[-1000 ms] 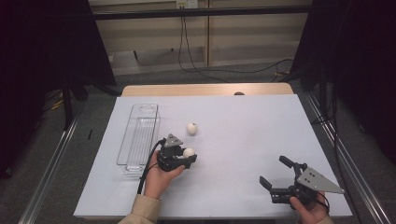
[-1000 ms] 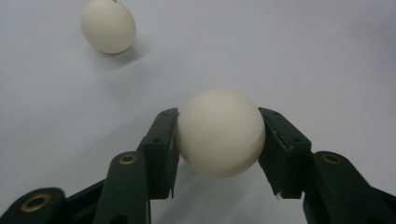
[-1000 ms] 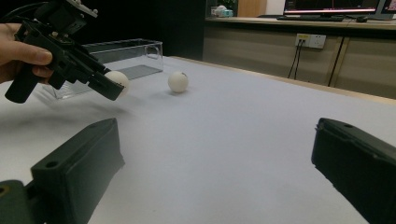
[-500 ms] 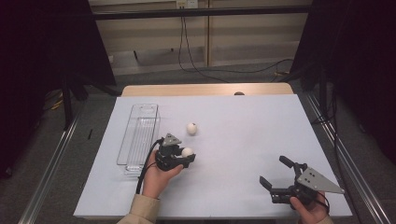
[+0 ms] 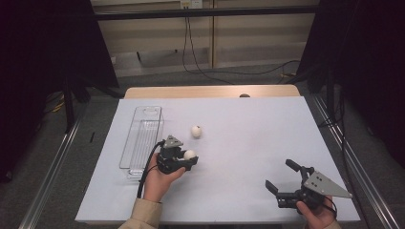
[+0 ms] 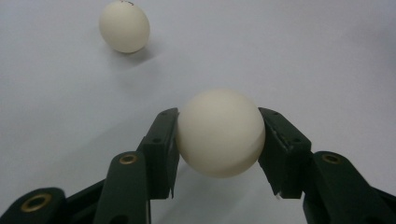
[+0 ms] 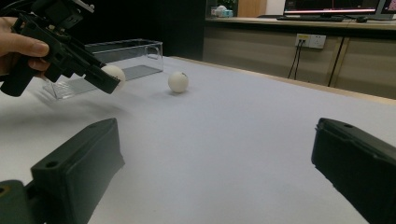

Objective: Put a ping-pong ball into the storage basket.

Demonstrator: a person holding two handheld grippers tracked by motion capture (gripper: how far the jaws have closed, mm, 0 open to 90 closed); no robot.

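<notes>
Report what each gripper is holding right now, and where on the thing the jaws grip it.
The left gripper holds a white ball, one jaw on each opposite side of its middle. The right gripper is open and holds nothing.

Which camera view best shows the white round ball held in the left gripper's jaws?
The left gripper view: the held white round ball sits large between both jaws. The high view shows it small; the right gripper view shows it distant, partly hidden.

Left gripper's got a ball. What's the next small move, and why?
Probably carry it left, over the clear tray, and open there. The left gripper is shut on a ball, lifted off the table, and the tray sits just beside it. The second ball waits.
</notes>
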